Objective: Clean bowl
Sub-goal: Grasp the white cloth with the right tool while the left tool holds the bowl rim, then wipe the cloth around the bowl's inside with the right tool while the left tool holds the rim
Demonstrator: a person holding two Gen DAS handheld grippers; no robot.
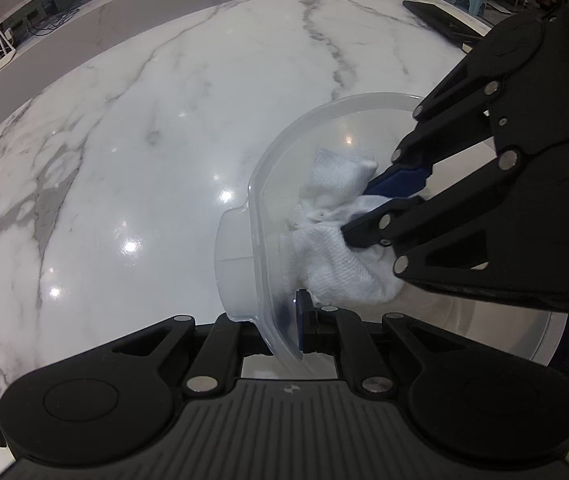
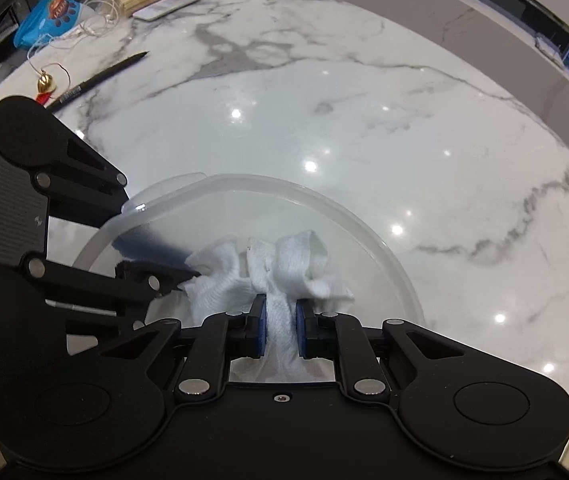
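A clear plastic bowl [image 1: 268,184] is tipped on its side above the marble table [image 1: 156,152]. My left gripper [image 1: 284,332] is shut on the bowl's rim, one pad inside and one outside. My right gripper [image 2: 280,330] is shut on a white cloth [image 2: 284,264] and presses it against the inside of the bowl [image 2: 364,232]. In the left wrist view the right gripper [image 1: 368,208] reaches into the bowl from the right with the cloth [image 1: 332,252] bunched around its fingertips.
A black pen [image 2: 96,80], a gold bell on a red cord [image 2: 46,82], a blue snack bag [image 2: 50,12] and a white remote [image 2: 164,8] lie at the table's far left. A dark phone [image 1: 436,16] lies near the far right corner.
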